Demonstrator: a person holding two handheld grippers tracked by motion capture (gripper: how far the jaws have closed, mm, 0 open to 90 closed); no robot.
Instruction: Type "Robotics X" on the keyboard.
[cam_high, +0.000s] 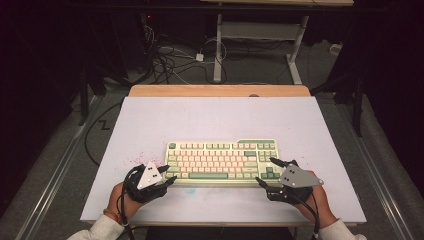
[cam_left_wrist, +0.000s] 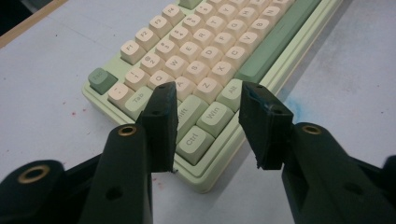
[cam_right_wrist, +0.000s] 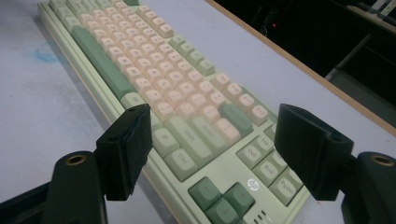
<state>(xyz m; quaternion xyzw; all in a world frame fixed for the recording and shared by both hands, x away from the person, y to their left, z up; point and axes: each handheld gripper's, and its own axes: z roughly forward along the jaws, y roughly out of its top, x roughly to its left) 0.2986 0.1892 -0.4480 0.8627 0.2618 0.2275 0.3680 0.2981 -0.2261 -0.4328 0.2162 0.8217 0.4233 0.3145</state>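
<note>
Keyboard (cam_high: 222, 161): lies flat in the lower middle of the high view, on the pale table (cam_high: 215, 117), nearer the person's edge than the far wooden edge.
Long axis: runs left to right across the frame, parallel to the table's near edge; the green space bar (cam_high: 208, 175) faces the person and the function row faces away.
Colours: cream keys with green ones at the ends and corners, light green case.
Left gripper (cam_high: 167, 175): at the keyboard's lower left corner in the high view, held in the person's left hand (cam_high: 122, 198); jaws apart, nothing between them. In the left gripper view they straddle the Ctrl, Win and Shift keys (cam_left_wrist: 205, 119), one jaw over the keys and the other by the front edge; whether they touch I cannot tell.
Right gripper (cam_high: 266, 171): at the lower right corner, held in the right hand (cam_high: 320, 201); jaws spread wide and empty. In the right gripper view they span the keyboard's end, with the arrow keys (cam_right_wrist: 224, 198) low between them.
Table marks: faint red specks left of the keyboard (cam_high: 136, 159); a blue smudge just in front of it (cam_right_wrist: 46, 52).
</note>
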